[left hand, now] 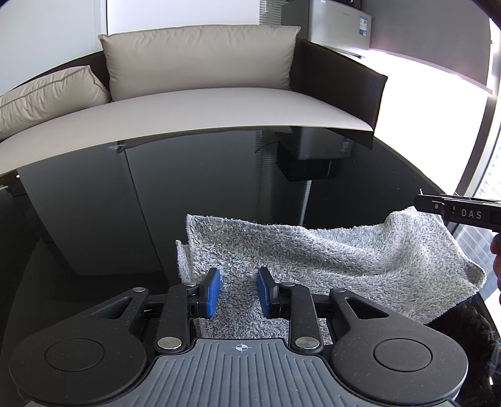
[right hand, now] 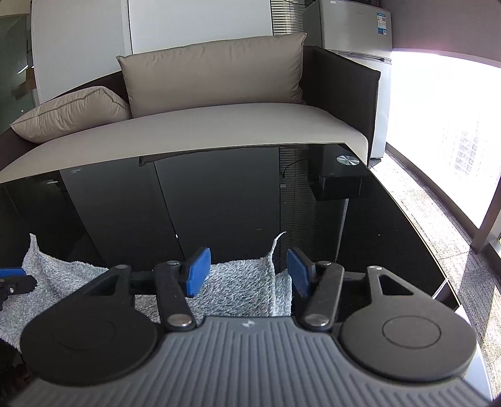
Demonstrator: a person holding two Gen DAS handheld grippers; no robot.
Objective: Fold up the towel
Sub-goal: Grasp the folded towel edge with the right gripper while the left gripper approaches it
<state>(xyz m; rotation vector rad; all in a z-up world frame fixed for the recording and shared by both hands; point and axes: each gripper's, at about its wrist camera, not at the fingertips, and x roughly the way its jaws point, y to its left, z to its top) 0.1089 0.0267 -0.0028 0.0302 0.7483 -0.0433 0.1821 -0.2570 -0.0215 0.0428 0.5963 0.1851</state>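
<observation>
Between the blue pads of the left gripper (left hand: 238, 292): grey terry towel (left hand: 313, 250), rumpled on the black glass table (left hand: 125, 203). Pads apart, with a clear gap between them, clamped on nothing; cloth passing under and between them. Out to the right of these pads, far end of the towel lifted off the glass, sagging just below the fingertip of the right gripper (left hand: 421, 200) at the picture's edge.

Ahead of the right gripper in its own view, one towel corner standing upright between the pads, just beside the right-hand pad; contact impossible to tell. Pads wide apart, not clamped. Off to the left of them, another raised corner beside the left gripper's finger.

Beyond both grippers, past the table's far edge: sofa (left hand: 219, 103) with beige cushions (left hand: 200, 59), and a fridge (right hand: 353, 28) right of it.
</observation>
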